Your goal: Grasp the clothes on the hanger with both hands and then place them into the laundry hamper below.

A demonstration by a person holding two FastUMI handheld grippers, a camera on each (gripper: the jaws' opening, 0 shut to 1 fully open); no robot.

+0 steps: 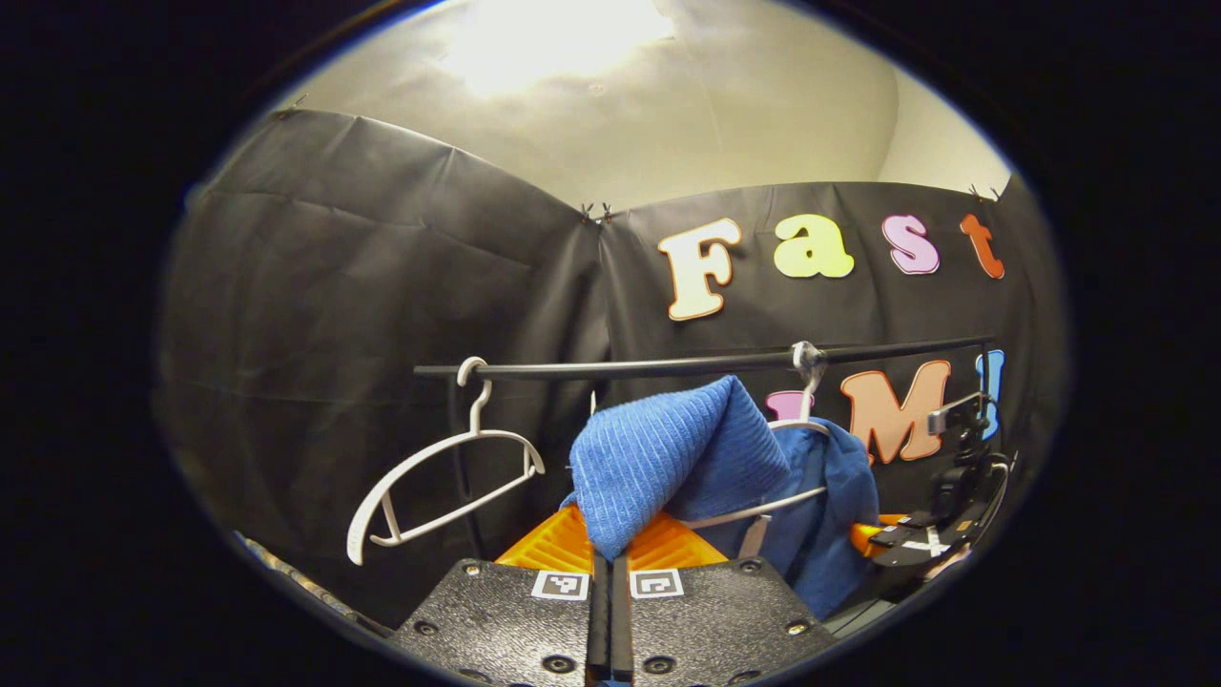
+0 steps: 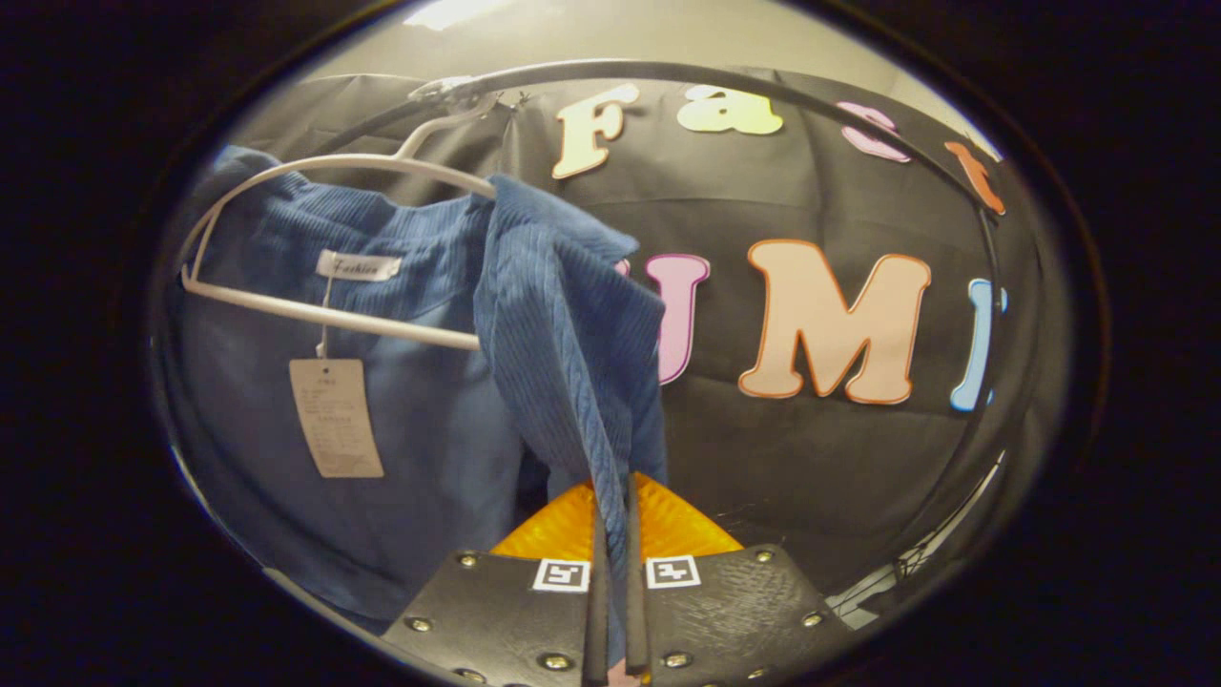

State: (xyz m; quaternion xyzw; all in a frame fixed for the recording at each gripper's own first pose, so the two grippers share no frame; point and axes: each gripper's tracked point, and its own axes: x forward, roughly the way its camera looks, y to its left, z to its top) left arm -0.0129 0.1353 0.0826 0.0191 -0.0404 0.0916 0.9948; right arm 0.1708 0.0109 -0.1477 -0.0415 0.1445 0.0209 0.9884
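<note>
Booth wall (image 1: 362,286): black cloth, hung in panels pinned at the top edge, behind everything in both views.

Rail (image 1: 706,363): dark horizontal bar running across the left gripper view in front of the wall; in the right gripper view it arcs overhead.

Blue garment (image 2: 420,420): ribbed knit, the task's clothing. It is on the rail, draped on its hanger, not in any hamper. One shoulder is pulled off the hanger and gathered forward in the left gripper view; the other side falls as a long fold down the middle of the right gripper view. A neck label and a paper swing tag (image 2: 336,416) hang at the collar.

Empty hanger (image 1: 444,482): white plastic, hooked on the rail well to one side of the garment, tilted.

Garment's hanger (image 2: 324,239): white, hooked on the rail; its lower bar crosses the garment's inside.

Left gripper (image 1: 610,544): jaws nearly together, pinching the gathered blue shoulder, which rises from between the fingers.

Right gripper (image 2: 610,572): jaws nearly together with the hanging fold clamped between them. It also shows far off at the edge of the left gripper view, beside the garment.
</note>
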